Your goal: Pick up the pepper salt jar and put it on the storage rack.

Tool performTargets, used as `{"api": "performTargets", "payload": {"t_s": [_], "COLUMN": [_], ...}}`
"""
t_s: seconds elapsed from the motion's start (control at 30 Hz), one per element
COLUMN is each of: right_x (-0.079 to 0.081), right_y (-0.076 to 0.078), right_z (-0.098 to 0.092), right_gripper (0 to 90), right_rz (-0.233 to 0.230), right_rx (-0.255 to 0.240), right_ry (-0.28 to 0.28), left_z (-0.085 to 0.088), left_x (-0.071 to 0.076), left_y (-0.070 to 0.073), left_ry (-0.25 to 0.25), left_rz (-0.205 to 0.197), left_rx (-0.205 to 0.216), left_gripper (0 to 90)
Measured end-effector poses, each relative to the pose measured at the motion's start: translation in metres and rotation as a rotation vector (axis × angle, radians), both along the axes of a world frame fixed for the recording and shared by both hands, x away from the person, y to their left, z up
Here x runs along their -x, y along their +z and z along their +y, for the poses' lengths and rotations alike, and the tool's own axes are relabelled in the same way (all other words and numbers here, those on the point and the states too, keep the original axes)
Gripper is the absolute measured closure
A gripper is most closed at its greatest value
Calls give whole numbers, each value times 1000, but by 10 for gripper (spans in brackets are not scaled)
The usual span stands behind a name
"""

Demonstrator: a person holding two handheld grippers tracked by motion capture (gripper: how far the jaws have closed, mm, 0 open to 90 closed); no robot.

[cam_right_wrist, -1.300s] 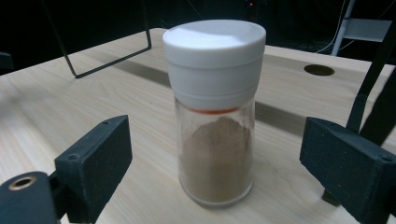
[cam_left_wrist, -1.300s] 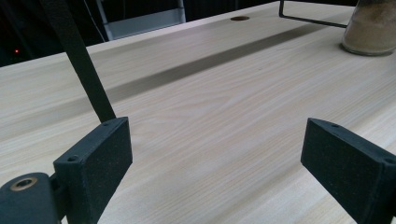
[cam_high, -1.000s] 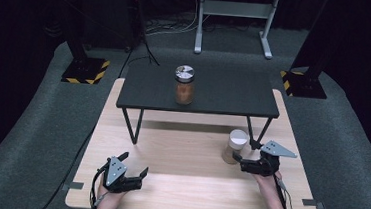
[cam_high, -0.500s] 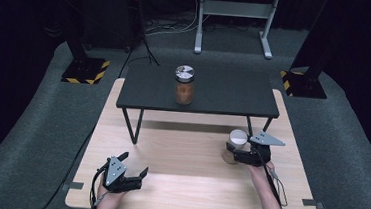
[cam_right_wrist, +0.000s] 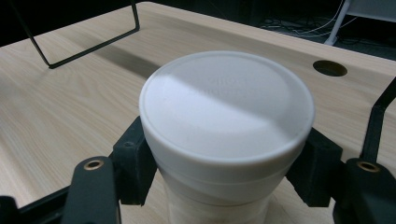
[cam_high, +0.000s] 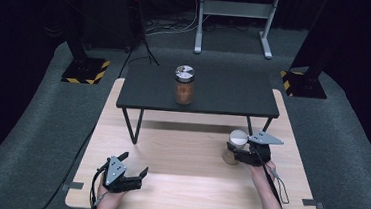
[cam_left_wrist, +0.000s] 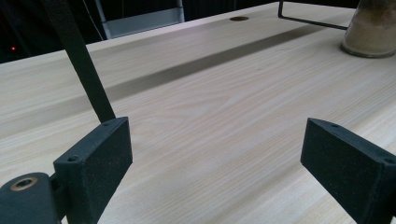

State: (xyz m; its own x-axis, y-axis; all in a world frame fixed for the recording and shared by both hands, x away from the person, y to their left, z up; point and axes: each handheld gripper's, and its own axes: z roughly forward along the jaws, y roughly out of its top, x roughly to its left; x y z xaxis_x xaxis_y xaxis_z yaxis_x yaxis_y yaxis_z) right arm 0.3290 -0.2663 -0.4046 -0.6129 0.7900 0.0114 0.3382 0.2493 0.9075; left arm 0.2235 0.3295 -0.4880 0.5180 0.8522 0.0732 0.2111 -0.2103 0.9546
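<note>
Since a second ago the right gripper (cam_high: 233, 153) has closed in on the white-lidded jar (cam_high: 235, 145) and now clamps it just under the lid, on the wooden table (cam_high: 185, 149) near the black shelf's (cam_high: 214, 92) right leg. The left gripper (cam_high: 136, 168) rests near the table's front edge, jaws wide apart, holding nothing. A second jar (cam_high: 184, 84) stands on the shelf.

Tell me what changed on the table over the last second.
The right gripper moved in on the white-lidded jar and its jaws have just been closing; they now clamp the jar below its lid. The jar looks shifted slightly, though whether it is lifted is unclear. The left gripper stayed put on the table with jaws open, and the jar on the black shelf did not move.
</note>
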Motion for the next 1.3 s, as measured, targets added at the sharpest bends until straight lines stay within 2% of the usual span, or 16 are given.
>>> {"api": "performTargets", "payload": {"t_s": [0.23,0.67,1.3], "right_x": [4,16,20], "right_y": [11,51,100], "right_z": [1,3,4], "right_gripper": [333,332,332], "right_rz": [-10,-72,-129], "right_rx": [1,-8,-63], "right_ry": [13,52,61], "left_z": [0,-1,0], "left_x": [0,0,0], "left_y": [0,0,0], "left_ry": [1,0,0], "left_rz": [-1,-1,1], "left_rx": [-2,-4,-3], "left_gripper": [87,88,87]}}
